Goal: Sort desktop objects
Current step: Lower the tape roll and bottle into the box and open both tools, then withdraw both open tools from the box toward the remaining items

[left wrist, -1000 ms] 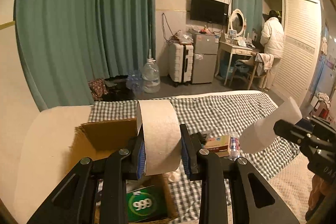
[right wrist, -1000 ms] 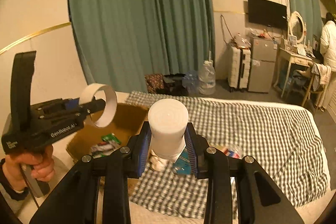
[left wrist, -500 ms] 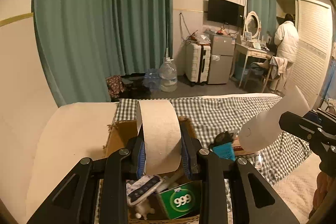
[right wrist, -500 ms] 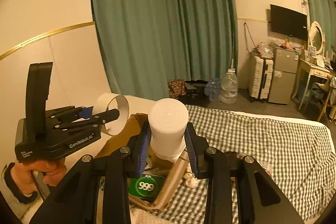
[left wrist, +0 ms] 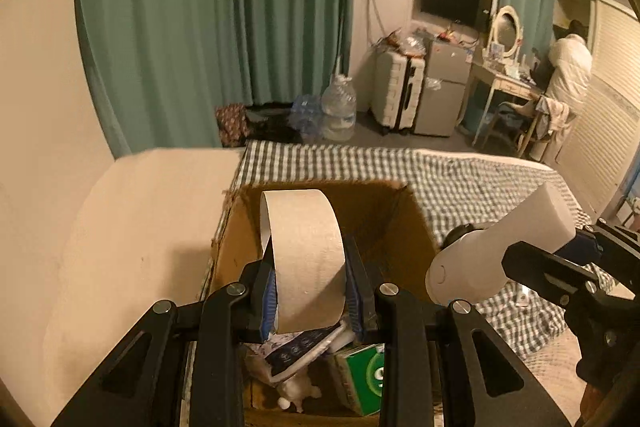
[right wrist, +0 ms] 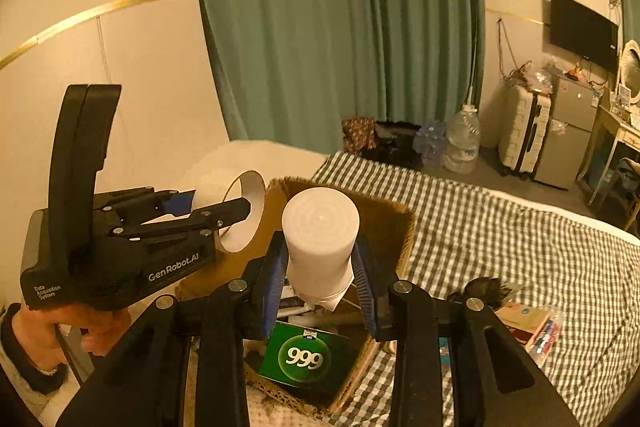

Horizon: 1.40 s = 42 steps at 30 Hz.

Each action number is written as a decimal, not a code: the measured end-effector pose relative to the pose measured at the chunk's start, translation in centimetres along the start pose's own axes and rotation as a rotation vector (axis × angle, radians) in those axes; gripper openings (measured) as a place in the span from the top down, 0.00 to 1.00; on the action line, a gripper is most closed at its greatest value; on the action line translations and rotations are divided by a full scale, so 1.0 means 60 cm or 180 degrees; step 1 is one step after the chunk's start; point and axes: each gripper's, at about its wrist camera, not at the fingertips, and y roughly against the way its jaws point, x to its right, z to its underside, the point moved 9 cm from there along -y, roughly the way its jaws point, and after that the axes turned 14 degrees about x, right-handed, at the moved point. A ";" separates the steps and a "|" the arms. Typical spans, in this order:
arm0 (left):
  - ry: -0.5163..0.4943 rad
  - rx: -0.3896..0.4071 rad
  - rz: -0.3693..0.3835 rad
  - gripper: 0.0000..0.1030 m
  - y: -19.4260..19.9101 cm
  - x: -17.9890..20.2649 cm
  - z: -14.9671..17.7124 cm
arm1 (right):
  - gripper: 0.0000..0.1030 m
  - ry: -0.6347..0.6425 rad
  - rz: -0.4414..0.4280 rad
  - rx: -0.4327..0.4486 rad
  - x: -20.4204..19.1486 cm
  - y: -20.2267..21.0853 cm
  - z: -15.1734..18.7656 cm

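Observation:
My left gripper (left wrist: 310,293) is shut on a wide roll of brown tape (left wrist: 304,259) and holds it over the open cardboard box (left wrist: 376,211). The same roll (right wrist: 244,211) shows at the left of the right wrist view. My right gripper (right wrist: 320,279) is shut on a white cylindrical bottle (right wrist: 320,243), held above the box (right wrist: 396,227). The bottle (left wrist: 500,251) also shows at the right of the left wrist view. The box holds a green "999" packet (right wrist: 304,355), a small white figure (left wrist: 298,393) and other small items.
The box sits on a bed with a green checked cover (right wrist: 500,235). Small packets and a dark object (right wrist: 520,319) lie on the cover to the right of the box. A cream headboard (left wrist: 132,227) is to the left. Curtains (left wrist: 220,27), a suitcase and a person stand further off.
Both grippers have moved left, from above the checked cover to over the open box, each still holding its object. The box contents have come into view beneath them.

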 end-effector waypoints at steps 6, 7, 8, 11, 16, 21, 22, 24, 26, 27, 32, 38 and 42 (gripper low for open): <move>0.0042 -0.0235 -0.0082 0.72 -0.038 -0.013 0.044 | 0.69 0.0014 -0.0010 -0.0209 0.001 -0.052 0.039; 0.0049 -0.0277 -0.0099 0.72 -0.045 -0.016 0.051 | 0.69 0.0009 -0.0004 -0.0244 0.004 -0.060 0.045; 0.0060 -0.0306 -0.0109 0.72 -0.050 -0.019 0.057 | 0.69 -0.0001 0.0009 -0.0307 0.007 -0.072 0.055; 0.0118 -0.0399 -0.0144 0.72 -0.063 -0.023 0.074 | 0.69 -0.0028 0.0025 -0.0423 0.008 -0.096 0.073; 0.0161 -0.0552 -0.0175 0.72 -0.080 -0.025 0.104 | 0.69 -0.0043 0.0064 -0.0622 0.014 -0.130 0.101; 0.0180 -0.0607 -0.0199 0.72 -0.080 -0.023 0.108 | 0.69 -0.0048 0.0045 -0.0785 0.017 -0.143 0.125; 0.0185 -0.0595 -0.0180 0.72 -0.077 -0.022 0.105 | 0.69 -0.0059 0.0044 -0.0782 0.020 -0.142 0.126; 0.0169 -0.0592 -0.0158 0.69 -0.071 -0.016 0.102 | 0.55 -0.0101 0.0067 -0.0752 0.026 -0.133 0.120; 0.0142 -0.0576 -0.0152 0.67 -0.064 -0.011 0.095 | 0.46 -0.0136 0.0084 -0.0692 0.031 -0.122 0.109; 0.0130 -0.0561 -0.0155 0.66 -0.061 -0.010 0.090 | 0.46 -0.0147 0.0095 -0.0648 0.034 -0.117 0.100; 0.0124 -0.0403 -0.0154 0.53 -0.032 -0.004 0.048 | 0.46 -0.0181 0.0178 -0.0469 0.047 -0.076 0.055; 0.0128 -0.0226 -0.0161 0.44 0.012 0.011 -0.004 | 0.43 -0.0222 0.0289 -0.0232 0.071 -0.004 0.001; 0.0149 -0.0097 -0.0124 0.31 0.048 0.031 -0.035 | 0.37 -0.0220 0.0347 -0.0102 0.083 0.046 -0.024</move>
